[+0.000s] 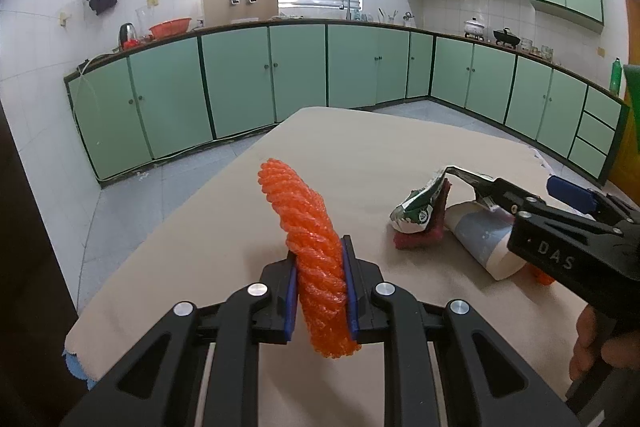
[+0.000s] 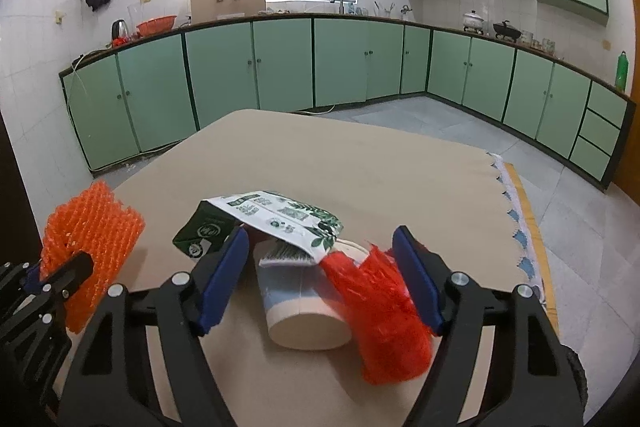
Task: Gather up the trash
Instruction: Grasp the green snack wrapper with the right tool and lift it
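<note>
My left gripper (image 1: 320, 291) is shut on an orange foam net sleeve (image 1: 310, 239) and holds it above the beige table (image 1: 360, 155). The sleeve also shows at the left of the right wrist view (image 2: 86, 239). My right gripper (image 2: 320, 275) is open, its jaws either side of a trash pile: a paper cup (image 2: 298, 311) on its side, a green-and-white wrapper (image 2: 280, 217) on top, and a red plastic net (image 2: 380, 315) by the right finger. In the left wrist view the pile, with the wrapper (image 1: 420, 205) and the cup (image 1: 480, 239), sits at the right under the right gripper (image 1: 532, 203).
The table's scalloped cloth edge (image 2: 516, 227) runs on the right. Green kitchen cabinets (image 2: 280, 63) line the far walls, with tiled floor (image 2: 460, 123) between them and the table. The table's left edge (image 1: 168, 227) drops to the floor.
</note>
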`<action>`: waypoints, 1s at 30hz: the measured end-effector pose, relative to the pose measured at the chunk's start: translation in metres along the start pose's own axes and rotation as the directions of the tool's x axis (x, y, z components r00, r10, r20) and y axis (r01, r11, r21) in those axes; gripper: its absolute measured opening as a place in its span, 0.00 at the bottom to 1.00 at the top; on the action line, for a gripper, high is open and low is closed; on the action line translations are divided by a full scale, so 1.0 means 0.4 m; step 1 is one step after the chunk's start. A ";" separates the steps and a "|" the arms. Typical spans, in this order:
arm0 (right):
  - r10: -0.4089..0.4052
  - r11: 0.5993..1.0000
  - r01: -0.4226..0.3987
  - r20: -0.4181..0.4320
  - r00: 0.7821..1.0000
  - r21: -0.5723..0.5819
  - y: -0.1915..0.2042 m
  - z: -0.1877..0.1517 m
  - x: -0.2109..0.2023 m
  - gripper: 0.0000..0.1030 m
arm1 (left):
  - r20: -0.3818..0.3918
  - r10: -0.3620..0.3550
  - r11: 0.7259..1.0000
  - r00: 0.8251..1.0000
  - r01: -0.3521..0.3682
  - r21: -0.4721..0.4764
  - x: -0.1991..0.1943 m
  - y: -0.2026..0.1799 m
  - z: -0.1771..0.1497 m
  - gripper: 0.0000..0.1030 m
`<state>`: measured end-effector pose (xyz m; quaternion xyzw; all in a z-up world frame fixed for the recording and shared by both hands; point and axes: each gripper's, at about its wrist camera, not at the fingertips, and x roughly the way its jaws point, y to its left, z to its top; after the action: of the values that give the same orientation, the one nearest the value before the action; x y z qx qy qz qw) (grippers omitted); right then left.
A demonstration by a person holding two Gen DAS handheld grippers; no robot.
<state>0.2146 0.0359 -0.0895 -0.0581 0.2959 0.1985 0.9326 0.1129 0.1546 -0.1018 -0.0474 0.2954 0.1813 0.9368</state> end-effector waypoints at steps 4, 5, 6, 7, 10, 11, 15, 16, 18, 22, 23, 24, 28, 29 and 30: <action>-0.007 1.000 0.007 -0.017 1.000 -0.011 0.006 0.004 0.026 0.69 | -0.004 -0.002 1.000 1.000 0.002 0.003 0.007 0.004 -0.005 0.18; -0.005 1.000 0.005 -0.020 1.000 -0.011 0.011 0.006 0.030 0.68 | -0.005 -0.003 1.000 1.000 0.003 0.005 0.008 0.001 -0.007 0.18; -0.003 1.000 0.002 -0.023 1.000 -0.009 0.014 0.009 0.037 0.67 | -0.005 -0.004 1.000 1.000 0.004 0.006 0.010 0.000 -0.008 0.18; 0.000 1.000 0.000 -0.025 1.000 -0.008 0.015 0.010 0.040 0.66 | -0.007 -0.004 1.000 1.000 0.004 0.006 0.011 -0.003 -0.006 0.18; 0.015 1.000 -0.015 -0.034 0.999 -0.015 0.019 0.016 0.051 0.53 | -0.011 -0.008 1.000 1.000 0.009 0.007 0.016 -0.003 -0.003 0.18; 0.035 0.999 -0.036 -0.046 0.998 -0.017 0.021 0.018 0.058 0.48 | -0.013 -0.009 1.000 1.000 0.009 0.008 0.019 -0.001 -0.001 0.18; 0.069 0.997 -0.070 -0.059 0.996 -0.012 0.020 0.019 0.060 0.41 | -0.018 -0.012 1.000 1.000 0.012 0.007 0.025 0.004 0.002 0.18; 0.077 0.997 -0.078 -0.058 0.995 -0.011 0.018 0.020 0.056 0.40 | -0.017 -0.012 1.000 1.000 0.012 0.008 0.024 0.003 0.001 0.18; 0.090 0.996 -0.091 -0.057 0.994 -0.008 0.018 0.023 0.050 0.39 | -0.019 -0.013 1.000 1.000 0.013 0.009 0.025 0.003 0.001 0.18; 0.113 0.994 -0.114 -0.051 0.992 -0.003 0.013 0.030 0.031 0.36 | -0.014 -0.018 1.000 1.000 0.018 0.011 0.020 0.005 0.009 0.18; 0.117 0.993 -0.117 -0.047 0.992 0.001 0.012 0.030 0.026 0.36 | -0.012 -0.020 1.000 1.000 0.020 0.012 0.019 0.006 0.011 0.18; 0.121 0.993 -0.121 -0.040 0.992 0.005 0.009 0.032 0.018 0.34 | -0.009 -0.021 1.000 1.000 0.022 0.013 0.018 0.006 0.012 0.18; 0.137 0.991 -0.137 -0.013 0.991 0.014 -0.004 0.040 -0.012 0.34 | 0.001 -0.024 1.000 1.000 0.024 0.013 0.011 0.011 0.016 0.18; 0.137 0.991 -0.137 -0.009 0.991 0.009 -0.006 0.042 -0.021 0.34 | 0.002 -0.025 1.000 1.000 0.025 0.013 0.011 0.013 0.016 0.18; 0.137 0.991 -0.137 -0.004 0.991 0.007 -0.008 0.042 -0.029 0.34 | 0.005 -0.025 1.000 1.000 0.025 0.013 0.008 0.014 0.017 0.18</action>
<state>0.2160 0.0331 -0.0690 -0.0348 0.3018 0.2608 0.9164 0.1169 0.1620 -0.0980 -0.0445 0.2935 0.1675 0.9401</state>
